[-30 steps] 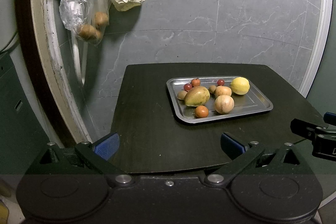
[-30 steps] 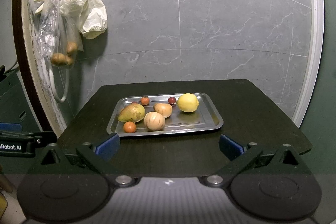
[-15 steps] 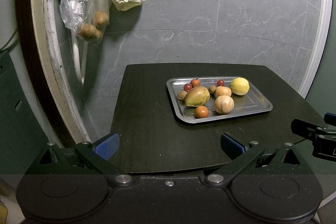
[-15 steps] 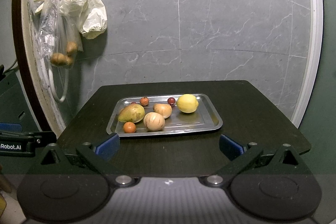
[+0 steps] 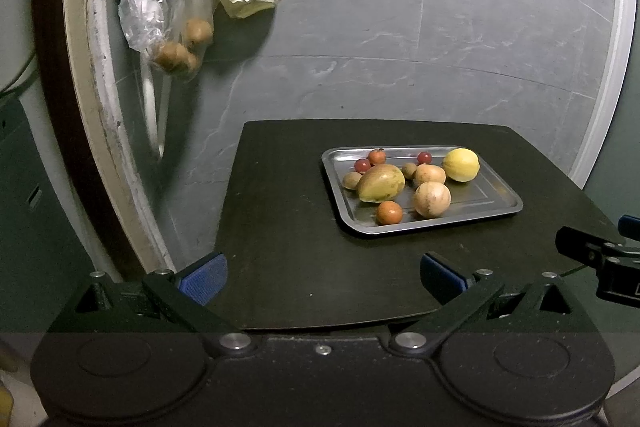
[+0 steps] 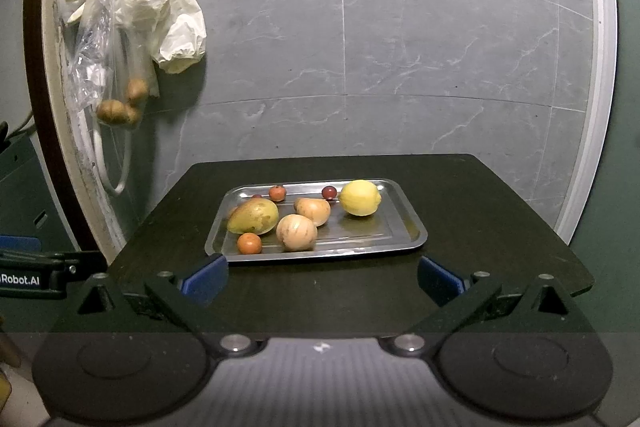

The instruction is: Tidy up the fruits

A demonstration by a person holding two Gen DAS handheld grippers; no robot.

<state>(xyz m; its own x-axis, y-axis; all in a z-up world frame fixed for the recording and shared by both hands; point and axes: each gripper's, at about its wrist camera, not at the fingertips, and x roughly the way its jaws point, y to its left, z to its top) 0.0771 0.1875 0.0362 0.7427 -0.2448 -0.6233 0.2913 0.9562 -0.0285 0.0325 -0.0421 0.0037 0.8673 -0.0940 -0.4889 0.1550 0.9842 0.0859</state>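
Left gripper (image 5: 323,277): your fingers are spread wide and hold nothing; they hang over the near edge of the table, left of the tray.
Right gripper (image 6: 323,277): your fingers are spread wide and hold nothing; they sit just short of the tray's near rim, one blue pad (image 6: 206,279) toward each near corner.
Table (image 5: 280,227): dark top, set against a grey marbled wall (image 6: 400,47).
Tray (image 5: 480,203): metal, flat on the table, toward the far right as your left camera sees it.
Mango (image 5: 381,182): on the tray's left half, the largest fruit.
Lemon (image 5: 461,165): far right on the tray, apart from the others.
Round pale fruit (image 5: 432,199): near centre of the tray, just right of the mango.
Small orange fruit (image 5: 389,212): nearest the near rim, just beside the mango.
Red grapes (image 5: 425,157): small, along the far rim.
Plastic bag (image 6: 100,67): hangs on the wall far left, with brown round items at its bottom.
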